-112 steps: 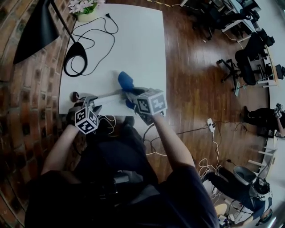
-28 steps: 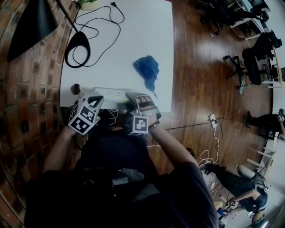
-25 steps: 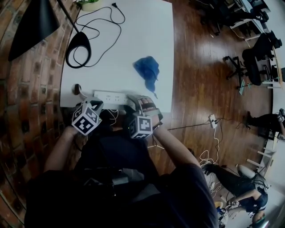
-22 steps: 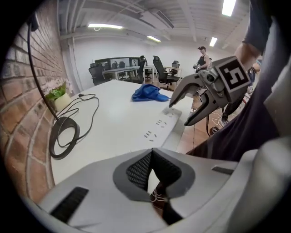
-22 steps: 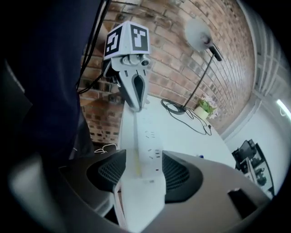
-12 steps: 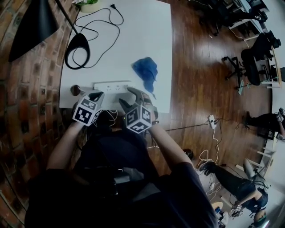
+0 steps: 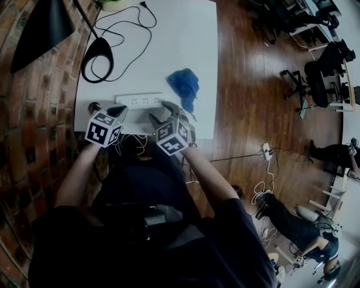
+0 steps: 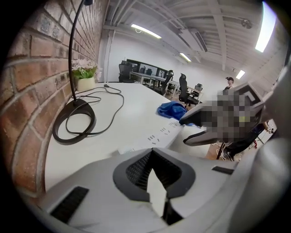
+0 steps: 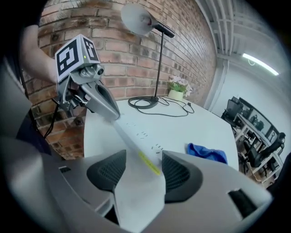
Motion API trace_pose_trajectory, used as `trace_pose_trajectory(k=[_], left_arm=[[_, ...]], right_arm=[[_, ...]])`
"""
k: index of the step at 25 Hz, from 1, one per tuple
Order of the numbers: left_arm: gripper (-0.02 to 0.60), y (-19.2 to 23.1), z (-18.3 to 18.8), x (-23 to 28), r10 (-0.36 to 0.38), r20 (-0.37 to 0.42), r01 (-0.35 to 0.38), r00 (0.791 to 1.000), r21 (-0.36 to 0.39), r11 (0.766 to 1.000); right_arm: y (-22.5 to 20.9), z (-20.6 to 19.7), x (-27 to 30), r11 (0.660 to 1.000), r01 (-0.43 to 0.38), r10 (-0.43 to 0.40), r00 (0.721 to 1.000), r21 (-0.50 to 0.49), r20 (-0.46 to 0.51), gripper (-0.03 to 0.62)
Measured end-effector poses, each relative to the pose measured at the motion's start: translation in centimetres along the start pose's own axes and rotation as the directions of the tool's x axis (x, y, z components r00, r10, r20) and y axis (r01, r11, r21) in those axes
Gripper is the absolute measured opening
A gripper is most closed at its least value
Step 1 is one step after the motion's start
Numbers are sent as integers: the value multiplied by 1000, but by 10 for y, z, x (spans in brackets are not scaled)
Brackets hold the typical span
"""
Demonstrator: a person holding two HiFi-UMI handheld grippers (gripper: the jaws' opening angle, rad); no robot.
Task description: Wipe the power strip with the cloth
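Note:
The white power strip (image 7: 140, 100) lies across the near part of the white table (image 7: 169, 45). My left gripper (image 7: 117, 111) is shut, and its tips rest at the strip's left end (image 9: 113, 116). I see nothing between its pads in the left gripper view (image 8: 153, 151). My right gripper (image 7: 160, 112) holds the strip's right end. In the right gripper view the strip (image 9: 136, 136) fills the gap between the pads (image 9: 143, 157). The crumpled blue cloth (image 7: 184, 84) lies loose on the table just beyond the strip's right end, with neither gripper touching it.
A black lamp base (image 7: 97, 59) with its looping black cord (image 7: 126, 28) sits at the back left by the brick wall (image 7: 34, 112). A flower pot (image 7: 112, 4) stands at the far edge. A small dark round thing (image 7: 94, 106) lies left of the strip.
The strip has moved away from the table's near edge together with both grippers, which have rolled. The cloth, earlier in the right gripper, now lies on the table.

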State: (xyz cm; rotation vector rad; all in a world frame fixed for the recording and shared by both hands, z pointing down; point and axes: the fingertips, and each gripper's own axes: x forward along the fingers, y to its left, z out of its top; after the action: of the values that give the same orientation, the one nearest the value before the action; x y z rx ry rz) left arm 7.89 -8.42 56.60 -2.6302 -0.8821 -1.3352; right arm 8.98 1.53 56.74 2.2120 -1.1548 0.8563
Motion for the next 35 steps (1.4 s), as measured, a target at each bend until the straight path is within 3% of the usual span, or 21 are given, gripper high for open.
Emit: trace_pose_trajectory(k=[9,12,15,17,21,22,26,27,30,32,34,35], left_arm=[[9,-18,16,-15,-99,67,103,993,-64,993],[9,-21,23,-16,-123,85,130,989,-79,988],[9,-21,22,-14,-131,77,136,988,-70,988],[9,-21,19,-13,-131,72,136,989,-69,988],[9,-20,16,-10,-130,67,134,989,-66,989],[9,-21,16,-10,-130,61,134,990,-54,990],[9,-18,16,-10,-110,61,111,992,-22,994],[9,-13,20,-12,-93,77,95,993,-14,995],[9,14,39,-23,-8,147,-5,989,89,996],[13,29,51,-25,19,155,-55,988,226,973],[53,27,52,-20,-32,67,5,997,367,930],[130,23,48,-16,-82,-6,77,997,417,905]], right_arm=[[-2,0,6,995,51,-52,999,-86,-13,255],[-7,5,-1,991,102,-101,995,-93,14,255],[-12,8,-10,984,160,-157,987,-75,45,256],[-9,5,-12,986,155,-153,987,-59,43,256],[0,-4,-6,960,181,-182,983,-214,17,249],[-1,-5,-4,949,198,-200,980,-246,17,202],[-7,-3,0,941,217,-219,976,-261,22,207],[-8,-3,1,939,212,-215,976,-271,19,245],[-7,-5,4,910,202,-215,977,-363,5,250],[-7,-6,5,887,210,-229,974,-412,5,249],[-6,-6,3,878,220,-238,971,-425,11,244],[-6,-6,3,877,222,-238,971,-426,15,241]])
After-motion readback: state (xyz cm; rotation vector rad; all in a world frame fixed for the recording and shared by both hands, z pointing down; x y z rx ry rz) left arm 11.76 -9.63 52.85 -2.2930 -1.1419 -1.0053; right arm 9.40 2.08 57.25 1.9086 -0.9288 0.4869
